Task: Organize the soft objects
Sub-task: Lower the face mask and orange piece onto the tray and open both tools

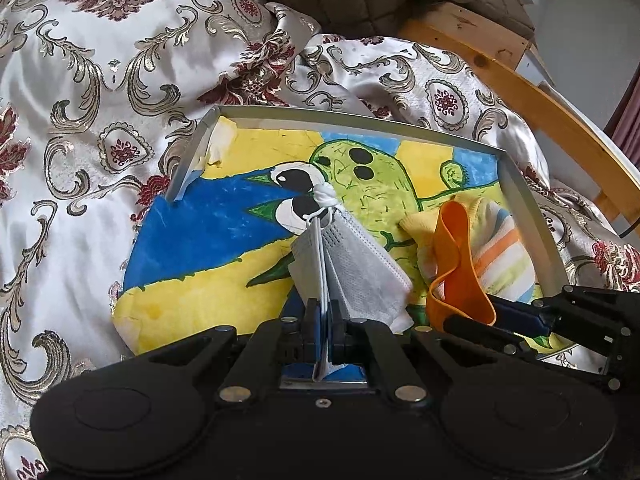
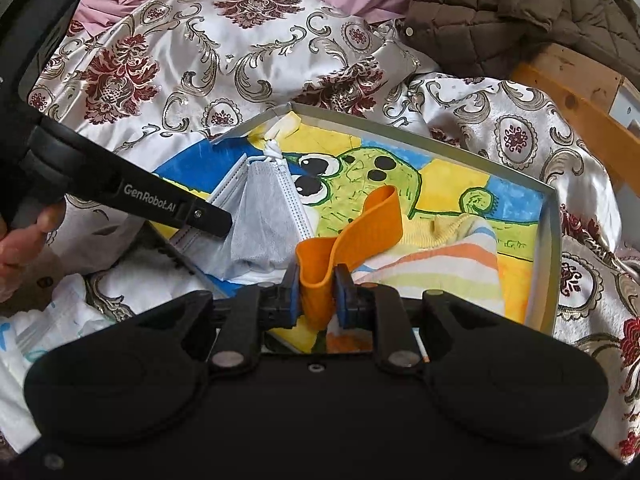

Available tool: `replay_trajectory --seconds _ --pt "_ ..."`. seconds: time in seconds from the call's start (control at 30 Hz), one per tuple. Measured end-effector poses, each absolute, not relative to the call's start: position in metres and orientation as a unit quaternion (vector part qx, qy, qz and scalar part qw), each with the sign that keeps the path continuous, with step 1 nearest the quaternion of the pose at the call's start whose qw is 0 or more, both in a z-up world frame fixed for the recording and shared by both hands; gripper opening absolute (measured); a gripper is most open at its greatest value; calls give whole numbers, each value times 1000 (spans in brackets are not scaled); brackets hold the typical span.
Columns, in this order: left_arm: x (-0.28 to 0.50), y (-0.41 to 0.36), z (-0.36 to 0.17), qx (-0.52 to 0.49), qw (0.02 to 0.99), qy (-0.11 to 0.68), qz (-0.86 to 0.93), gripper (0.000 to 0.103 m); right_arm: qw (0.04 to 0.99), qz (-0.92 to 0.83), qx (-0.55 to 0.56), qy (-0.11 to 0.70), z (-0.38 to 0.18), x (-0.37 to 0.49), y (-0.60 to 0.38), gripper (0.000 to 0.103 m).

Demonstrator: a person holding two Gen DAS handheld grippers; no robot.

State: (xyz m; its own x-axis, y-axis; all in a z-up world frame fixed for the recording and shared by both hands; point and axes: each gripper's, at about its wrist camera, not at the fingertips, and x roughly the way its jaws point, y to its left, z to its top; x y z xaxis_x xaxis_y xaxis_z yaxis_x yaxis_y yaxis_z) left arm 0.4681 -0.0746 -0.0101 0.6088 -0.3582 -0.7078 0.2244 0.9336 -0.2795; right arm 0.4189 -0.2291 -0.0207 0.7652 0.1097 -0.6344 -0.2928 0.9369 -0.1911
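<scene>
striped sock (image 2: 436, 268) lies in tray (image 2: 550, 240) by right wall, brown jacket (image 2: 520, 8) at back. left gripper (image 1: 324, 312) clamped on face mask (image 1: 352, 264), mask over tray's painted lining. right gripper (image 2: 318, 284) pinching orange band (image 2: 360, 224), touching sock. tray on floral bedspread (image 2: 180, 52), wood bed frame (image 1: 520, 92) on the r.

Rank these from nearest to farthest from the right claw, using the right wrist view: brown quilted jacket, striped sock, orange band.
1. Orange band: pinched in the right claw, curling up over the tray.
2. Striped sock: just right of the band, lying in the tray.
3. Brown quilted jacket: far upper right, beyond the tray.
</scene>
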Motion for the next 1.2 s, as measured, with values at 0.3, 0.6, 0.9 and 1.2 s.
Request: replay_trajectory --seconds 0.3,0.6,0.9,1.2 --pt "467 -76 -11 -82 891 416 -161 7 928 104 -142 329 -22 421 -229 18" --pt "461 -77 -8 -76 894 412 -160 23 929 100 -135 330 -20 420 -231 24" --pt "448 -73 2 -85 898 403 -154 55 933 91 -121 327 -12 407 -237 37" --pt "427 -67 26 -80 916 370 -132 82 944 76 -106 302 10 382 -249 61"
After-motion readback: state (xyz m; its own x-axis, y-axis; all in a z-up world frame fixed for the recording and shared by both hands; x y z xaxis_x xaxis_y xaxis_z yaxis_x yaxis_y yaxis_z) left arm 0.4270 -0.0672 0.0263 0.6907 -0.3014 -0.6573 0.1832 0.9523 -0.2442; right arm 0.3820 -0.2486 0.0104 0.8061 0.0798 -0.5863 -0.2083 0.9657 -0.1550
